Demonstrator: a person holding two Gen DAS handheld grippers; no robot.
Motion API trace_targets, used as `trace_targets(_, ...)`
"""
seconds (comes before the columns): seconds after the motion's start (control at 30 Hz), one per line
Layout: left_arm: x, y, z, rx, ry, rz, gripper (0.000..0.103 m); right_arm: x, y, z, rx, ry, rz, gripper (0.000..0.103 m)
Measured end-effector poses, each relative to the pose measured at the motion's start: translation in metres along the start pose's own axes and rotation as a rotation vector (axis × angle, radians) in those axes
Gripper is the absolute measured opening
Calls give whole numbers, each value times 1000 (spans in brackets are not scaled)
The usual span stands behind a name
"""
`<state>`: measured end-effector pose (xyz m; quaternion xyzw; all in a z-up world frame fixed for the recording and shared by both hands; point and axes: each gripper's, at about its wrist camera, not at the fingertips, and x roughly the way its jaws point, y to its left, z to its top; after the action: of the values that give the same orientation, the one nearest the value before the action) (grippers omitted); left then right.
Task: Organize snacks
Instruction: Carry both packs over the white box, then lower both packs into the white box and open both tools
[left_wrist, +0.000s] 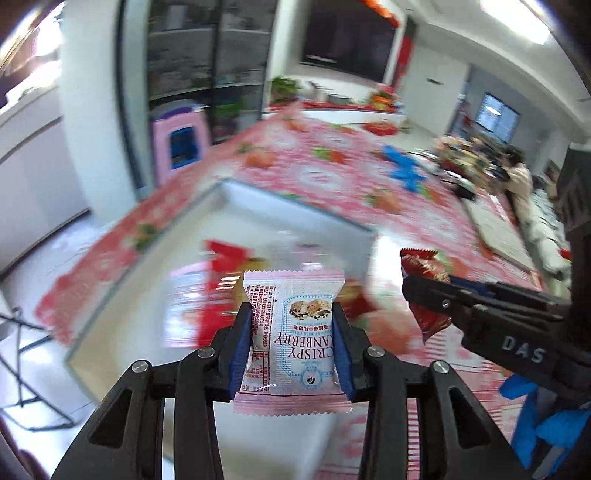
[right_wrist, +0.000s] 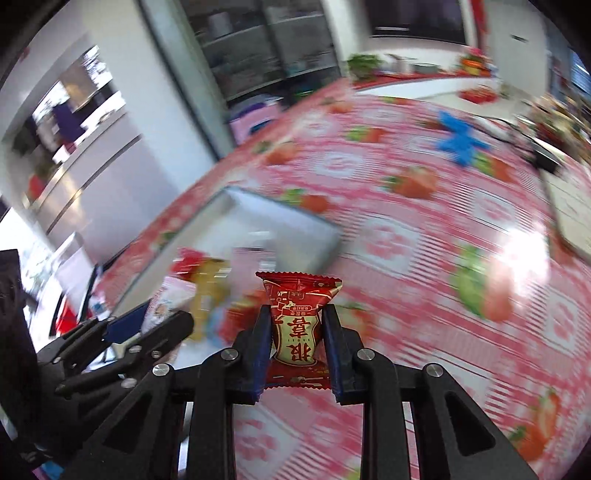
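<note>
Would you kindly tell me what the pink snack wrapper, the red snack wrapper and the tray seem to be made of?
The pink-striped cranberry snack wrapper, held in the left claw, looks like printed plastic film: crimped, serrated ends. The red snack wrapper, in the right claw, looks like glossier film, also serrated. The grey rectangular tray is blurred; its pale sheen suggests metal or plastic.

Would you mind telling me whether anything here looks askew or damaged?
Nothing stands out: the left gripper pinches the pink packet and the right gripper the red packet, both intact. The tray is too blurred to judge.
</note>
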<state>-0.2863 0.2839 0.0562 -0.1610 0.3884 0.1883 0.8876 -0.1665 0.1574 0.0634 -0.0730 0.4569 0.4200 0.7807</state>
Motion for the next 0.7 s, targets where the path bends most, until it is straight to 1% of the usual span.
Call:
trace_targets(0.03, 3, 10, -1, -11, 7, 25, 44, 8, 11, 3, -19, 12, 12, 28)
trace_targets(0.1, 8, 23, -5, -31, 27, 45, 45, 23, 29, 7, -55, 41, 30, 28)
trace_targets(0.17, 12, 32, -9, -45, 35, 66, 54, 41, 45, 11, -92, 85, 35, 28)
trace_targets(0.2, 13, 35, -10, -44, 31, 78, 67, 46, 48, 12, -103, 102, 34, 29)
trace_targets(0.27, 10, 39, -13, -41, -8, 119, 83, 53, 53, 13, -120, 132, 32, 31)
trace_targets(0.3, 9, 40, -13, -40, -23, 124, 84, 57, 54, 14, -131, 146, 32, 47)
trace_targets(0.33, 9, 40, -13, -37, -21, 122, 86, 57, 57, 15, -139, 144, 30, 62)
trace_targets(0.37, 12, 41, -13, -35, -8, 116, 87, 56, 58, 16, -148, 139, 18, 89)
trace_targets(0.4, 14, 42, -12, -36, 2, 116, 87, 54, 60, 17, -162, 124, -13, 95)
trace_targets(0.47, 18, 44, -12, -36, 27, 145, 88, 50, 63, 18, -188, 110, -35, 95)
trace_targets(0.53, 23, 44, -13, -33, 50, 178, 91, 50, 66, 19, -209, 121, -49, 95)
trace_targets(0.57, 24, 45, -13, -36, 59, 190, 93, 49, 67, 19, -217, 122, -61, 95)
trace_targets(0.6, 24, 46, -15, -39, 68, 201, 101, 49, 68, 19, -229, 123, -78, 95)
trace_targets(0.63, 23, 48, -16, -45, 64, 202, 103, 50, 69, 18, -241, 124, -96, 95)
trace_targets(0.7, 17, 50, -19, -54, 43, 188, 103, 52, 69, 17, -261, 133, -130, 103)
